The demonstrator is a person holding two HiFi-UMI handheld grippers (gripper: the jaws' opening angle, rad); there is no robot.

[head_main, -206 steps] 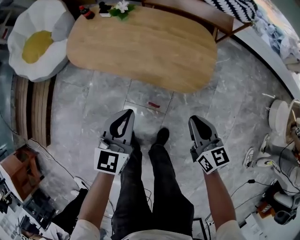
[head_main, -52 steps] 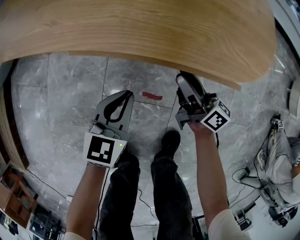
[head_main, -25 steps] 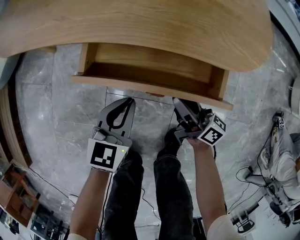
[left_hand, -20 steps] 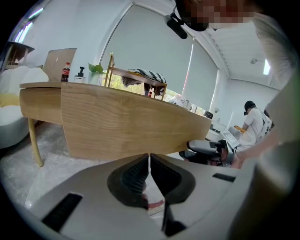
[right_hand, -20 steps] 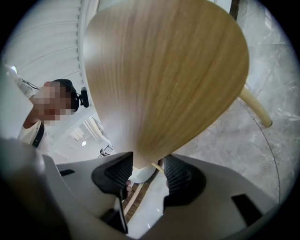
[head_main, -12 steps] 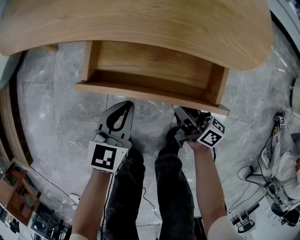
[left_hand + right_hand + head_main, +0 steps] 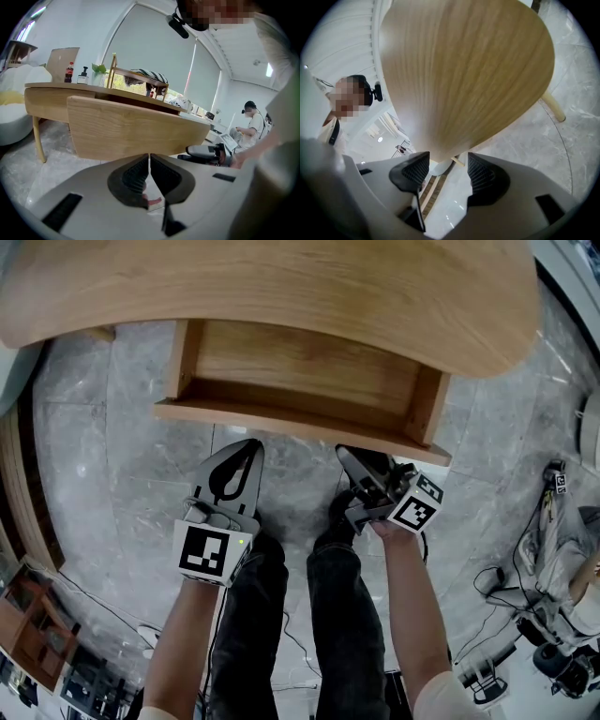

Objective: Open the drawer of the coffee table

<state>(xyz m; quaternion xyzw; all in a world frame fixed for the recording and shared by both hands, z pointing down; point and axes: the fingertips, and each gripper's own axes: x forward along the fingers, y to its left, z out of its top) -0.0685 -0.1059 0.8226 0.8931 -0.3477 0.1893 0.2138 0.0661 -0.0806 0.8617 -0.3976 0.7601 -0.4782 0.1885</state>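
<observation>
Two tongs face the drawer (image 7: 300, 381): left tongs (image 7: 249, 446) pressed together, empty; right tongs (image 7: 351, 455) opening, nothing pinched. Stiff wood, probably light and easy-sliding; pinch the front's lower edge.

One coffee table (image 7: 281, 277) and one drawer (image 7: 300, 395), upper frame; one dark bottle (image 7: 69, 73) and one pump bottle (image 7: 84, 75), upper left.

coffee table (image 7: 281, 287): top cut off by the upper edge of the head view. drawer (image 7: 291, 423): rear part hidden under the table top. floor (image 7: 28, 168) near the table: small reddish scrap (image 7: 153, 201), half covered by the jaws of the left gripper (image 7: 149, 157), identity unclear. far end of the table top: bottle (image 7: 69, 72), label too small to read. beyond the table: person (image 7: 251, 124), tiny, detail not resolvable.
</observation>
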